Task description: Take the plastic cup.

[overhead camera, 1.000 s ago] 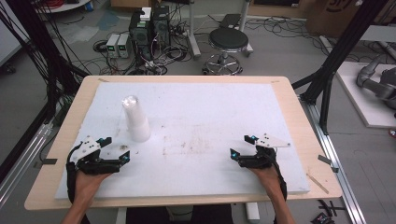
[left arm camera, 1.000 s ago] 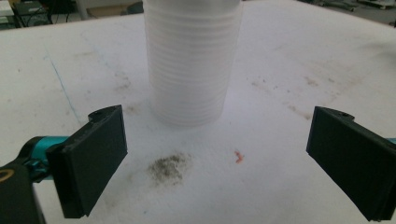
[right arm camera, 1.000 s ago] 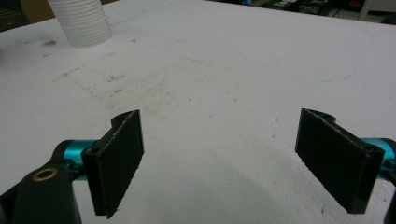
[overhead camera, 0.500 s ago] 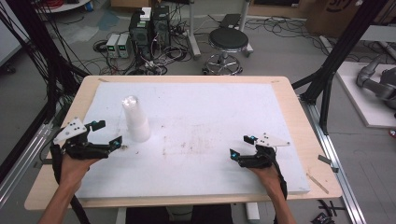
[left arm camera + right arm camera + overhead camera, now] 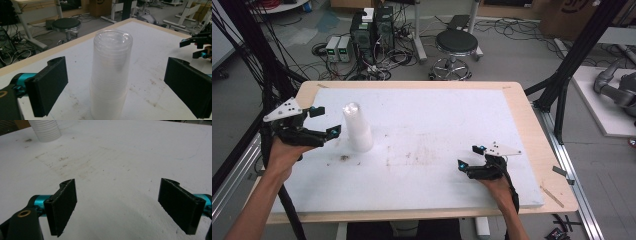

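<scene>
A stack of clear plastic cups stands upside down on the white table top, left of centre. My left gripper hovers just left of the stack, raised above the table, its jaws wide open and pointing at the cups. In the left gripper view the cup stack stands between and a little beyond the two black jaws, untouched. My right gripper rests low near the front right of the table, open, with nothing between its jaws. The right gripper view shows the base of the cup stack far off at top left.
The white board lies on a wooden table whose edge shows at the right. Behind the table are a black stool, computer boxes and cables on the floor. Black frame posts stand at the left.
My left gripper has risen from the table's front left and moved forward, ending level with the cup stack. The right gripper has stayed in place.
</scene>
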### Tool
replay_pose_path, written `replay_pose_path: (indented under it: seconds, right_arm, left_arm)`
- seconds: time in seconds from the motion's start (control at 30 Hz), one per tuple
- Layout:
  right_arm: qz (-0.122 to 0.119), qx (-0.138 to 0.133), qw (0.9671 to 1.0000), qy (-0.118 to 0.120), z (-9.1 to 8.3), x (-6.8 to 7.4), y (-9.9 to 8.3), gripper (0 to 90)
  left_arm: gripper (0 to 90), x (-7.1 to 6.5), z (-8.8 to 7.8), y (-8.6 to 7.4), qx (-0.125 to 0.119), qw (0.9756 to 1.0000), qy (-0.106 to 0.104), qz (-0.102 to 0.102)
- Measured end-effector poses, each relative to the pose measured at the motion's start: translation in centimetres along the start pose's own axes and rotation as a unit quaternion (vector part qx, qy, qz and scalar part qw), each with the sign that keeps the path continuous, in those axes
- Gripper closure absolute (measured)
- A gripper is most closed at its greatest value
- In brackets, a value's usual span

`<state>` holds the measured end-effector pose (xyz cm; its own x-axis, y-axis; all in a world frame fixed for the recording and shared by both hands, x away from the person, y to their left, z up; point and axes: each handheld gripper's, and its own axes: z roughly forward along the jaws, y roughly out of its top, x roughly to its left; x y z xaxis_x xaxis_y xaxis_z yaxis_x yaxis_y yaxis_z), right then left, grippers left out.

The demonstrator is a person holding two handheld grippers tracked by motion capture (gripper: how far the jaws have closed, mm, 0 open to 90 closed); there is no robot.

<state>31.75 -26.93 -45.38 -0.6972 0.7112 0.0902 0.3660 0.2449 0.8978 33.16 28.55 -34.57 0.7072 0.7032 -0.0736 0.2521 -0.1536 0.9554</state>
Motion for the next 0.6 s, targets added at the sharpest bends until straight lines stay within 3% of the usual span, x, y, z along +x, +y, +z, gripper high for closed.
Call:
replay_pose_path:
  seconds: [0.2,0.6]
  right_arm:
    - [-0.002,-0.003,1.0,-0.001,0.0,0.0,0.0,15.2]
    - [0.0,-0.001,1.0,0.002,0.0,-0.1,0.0,15.2]
  left_arm:
    - [5.0,0.5,1.7,1.4,0.01,0.9996,-0.025,0.007]
    - [5.0,0.8,4.7,2.8,0.035,0.9979,-0.052,0.017]
